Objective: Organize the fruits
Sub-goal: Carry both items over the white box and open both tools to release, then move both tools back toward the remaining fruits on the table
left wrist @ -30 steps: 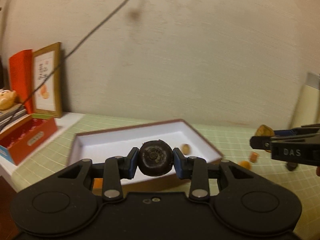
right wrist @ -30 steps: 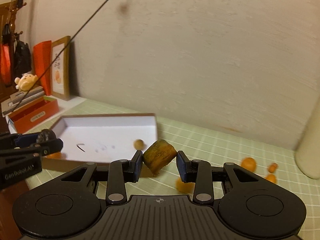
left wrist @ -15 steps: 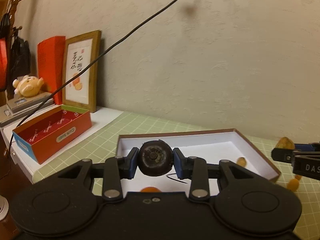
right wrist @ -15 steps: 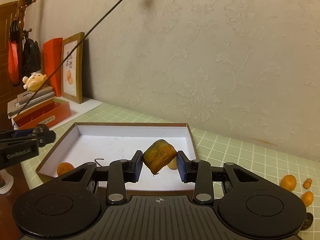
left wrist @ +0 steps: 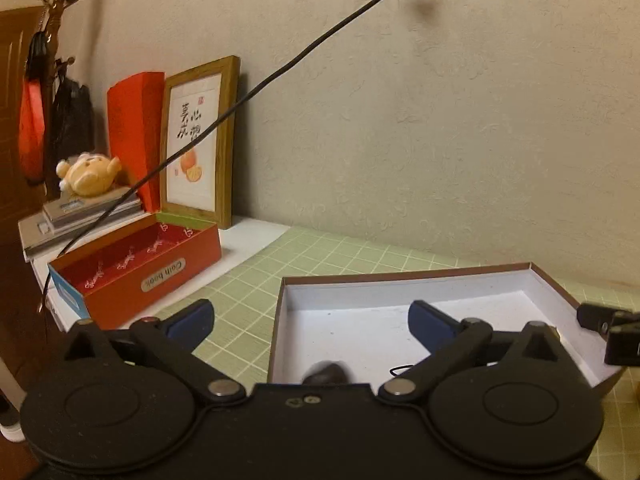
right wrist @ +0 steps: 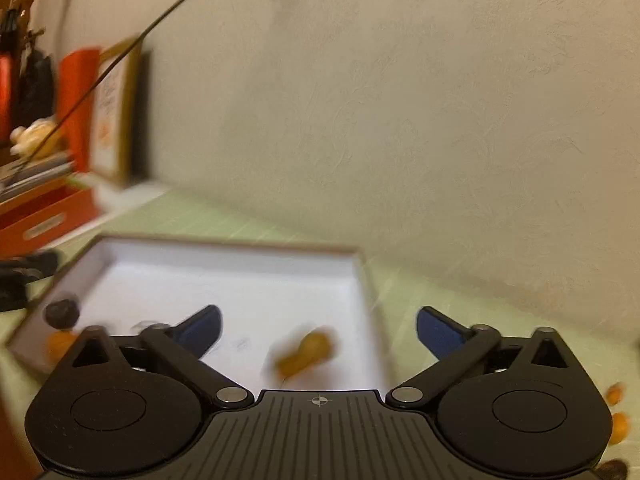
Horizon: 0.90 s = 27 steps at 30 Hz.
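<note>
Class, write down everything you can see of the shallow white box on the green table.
The shallow white box is open-topped, card-like, with a white inside and a thin brown rim. It lies flat on the green checked table, near the wall. Inside lie a dark round fruit, an orange fruit, a blurred brownish-yellow piece and a small black squiggle. Nothing grips it.

The right tongs have just spread wide above a blurred, seemingly yellow-brown fruit in the white box.

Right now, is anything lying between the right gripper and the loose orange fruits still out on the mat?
Nothing visible does: the orange fruits lie on bare green mat just right of the open right gripper.
</note>
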Each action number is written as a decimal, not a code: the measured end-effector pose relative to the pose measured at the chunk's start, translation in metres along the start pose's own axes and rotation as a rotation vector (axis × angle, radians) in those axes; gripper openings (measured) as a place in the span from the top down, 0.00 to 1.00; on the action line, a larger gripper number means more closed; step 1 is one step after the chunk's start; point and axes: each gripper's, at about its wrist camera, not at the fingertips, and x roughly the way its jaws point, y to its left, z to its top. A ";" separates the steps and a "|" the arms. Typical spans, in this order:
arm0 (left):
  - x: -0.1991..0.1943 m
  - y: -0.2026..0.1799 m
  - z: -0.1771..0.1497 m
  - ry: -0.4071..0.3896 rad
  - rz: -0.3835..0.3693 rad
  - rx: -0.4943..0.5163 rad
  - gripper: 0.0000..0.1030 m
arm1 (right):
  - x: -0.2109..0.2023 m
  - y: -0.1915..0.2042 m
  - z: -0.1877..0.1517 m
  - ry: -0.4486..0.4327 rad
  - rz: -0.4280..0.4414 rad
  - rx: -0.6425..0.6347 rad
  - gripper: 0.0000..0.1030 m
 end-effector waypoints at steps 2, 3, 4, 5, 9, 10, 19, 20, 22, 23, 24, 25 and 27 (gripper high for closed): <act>0.000 0.004 0.001 0.000 0.005 -0.027 0.06 | 0.004 -0.006 -0.003 0.026 0.010 0.013 0.00; 0.000 0.006 0.002 0.003 0.005 -0.027 0.06 | 0.004 -0.010 -0.003 0.028 0.015 0.033 0.00; 0.000 0.006 0.002 0.007 0.003 -0.022 0.06 | 0.005 -0.012 -0.003 0.027 0.012 0.046 0.00; 0.000 0.005 0.001 0.009 -0.001 -0.019 0.06 | 0.004 -0.014 -0.002 0.025 0.006 0.049 0.00; -0.006 0.002 0.003 -0.002 -0.013 -0.002 0.06 | -0.001 -0.015 -0.001 0.019 0.011 0.064 0.00; -0.008 0.001 0.003 -0.005 -0.014 0.000 0.06 | -0.001 -0.015 -0.001 0.017 0.012 0.065 0.00; -0.024 -0.012 0.005 -0.031 -0.027 0.014 0.06 | -0.016 -0.022 -0.003 0.030 0.035 0.104 0.00; -0.027 -0.014 0.005 -0.038 -0.023 0.014 0.06 | -0.019 -0.023 -0.003 0.023 0.035 0.109 0.00; -0.032 -0.020 0.006 -0.047 -0.015 0.020 0.06 | -0.025 -0.024 -0.001 0.020 0.027 0.105 0.00; -0.034 -0.024 0.006 -0.050 -0.019 0.026 0.06 | -0.028 -0.025 0.000 0.016 0.022 0.096 0.00; -0.036 -0.028 0.007 -0.047 -0.031 0.033 0.06 | -0.032 -0.026 0.000 0.010 0.017 0.083 0.00; -0.037 -0.032 0.007 -0.037 -0.049 0.037 0.06 | -0.035 -0.026 -0.001 0.012 0.011 0.073 0.00; -0.040 -0.038 0.008 -0.020 -0.105 0.022 0.06 | -0.040 -0.031 -0.004 0.016 0.009 0.065 0.00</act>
